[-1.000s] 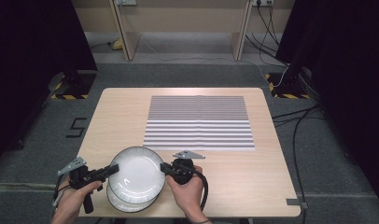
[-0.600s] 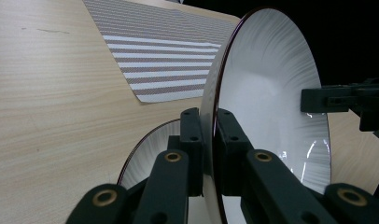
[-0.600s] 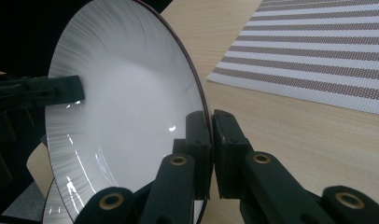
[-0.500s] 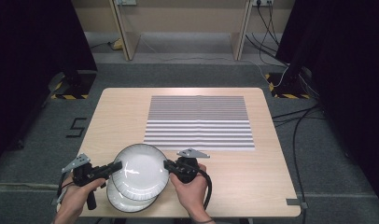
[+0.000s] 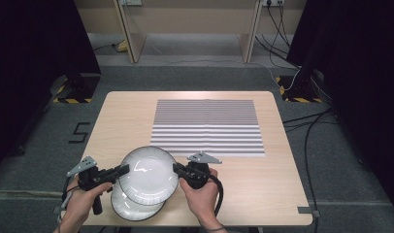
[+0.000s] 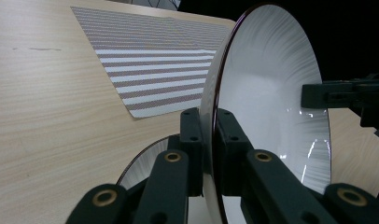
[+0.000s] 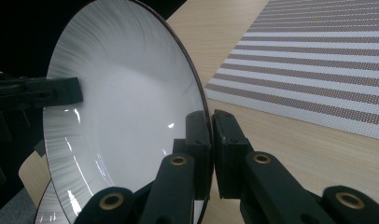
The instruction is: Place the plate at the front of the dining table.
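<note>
Plates sat nearest you, at the near left of the table (image 5: 263, 194): a lower plate (image 5: 129, 208) lay flat close to the near edge, and you held the upper plate (image 5: 147, 175) above it, partly overlapping it. You had that upper plate by opposite sides of its rim. Your left gripper (image 5: 118, 171) was clamped on the left rim, its jaws pressed nearly together with the thin dark edge between them, as the left gripper view showed (image 6: 209, 154). Your right gripper (image 5: 178, 168) pinched the right rim the same way, jaws closed to the thickness of the rim in the right gripper view (image 7: 209, 149). Gripping both sides probably kept a wide, smooth dish level and stopped it swinging, which one pinch at the edge might not manage. It hung clear of the lower plate, whose rim showed beneath it in the left gripper view (image 6: 141, 168). Farther off, at the middle of the table, the striped mat (image 5: 207, 127) lay flat and bare, and I'd judge it the likely place for the plate.
</note>
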A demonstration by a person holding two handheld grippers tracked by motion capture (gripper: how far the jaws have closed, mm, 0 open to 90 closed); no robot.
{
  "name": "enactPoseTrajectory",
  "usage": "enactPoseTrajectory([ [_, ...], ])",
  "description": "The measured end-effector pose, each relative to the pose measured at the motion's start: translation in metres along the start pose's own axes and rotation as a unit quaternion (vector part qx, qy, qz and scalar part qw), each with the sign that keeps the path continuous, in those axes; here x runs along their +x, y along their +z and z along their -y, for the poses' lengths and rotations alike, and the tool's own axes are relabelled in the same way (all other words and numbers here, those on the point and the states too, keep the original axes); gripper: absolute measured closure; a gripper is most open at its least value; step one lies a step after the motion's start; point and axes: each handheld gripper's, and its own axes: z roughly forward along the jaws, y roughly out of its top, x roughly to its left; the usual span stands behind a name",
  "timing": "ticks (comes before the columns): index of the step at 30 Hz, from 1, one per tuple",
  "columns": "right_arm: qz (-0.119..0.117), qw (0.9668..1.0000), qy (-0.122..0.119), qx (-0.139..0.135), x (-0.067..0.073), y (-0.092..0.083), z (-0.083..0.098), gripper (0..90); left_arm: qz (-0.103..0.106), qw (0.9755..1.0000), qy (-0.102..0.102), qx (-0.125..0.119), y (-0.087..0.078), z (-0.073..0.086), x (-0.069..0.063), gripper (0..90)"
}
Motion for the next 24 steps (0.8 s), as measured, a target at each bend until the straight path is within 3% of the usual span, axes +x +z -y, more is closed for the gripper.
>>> enactPoseTrajectory([
  [24,0.014,0.9996,-0.001,-0.026,-0.012,-0.015,-0.006,85.0,0.005,0.9997,0.025,-0.002,0.015,-0.015,-0.014,83.0],
])
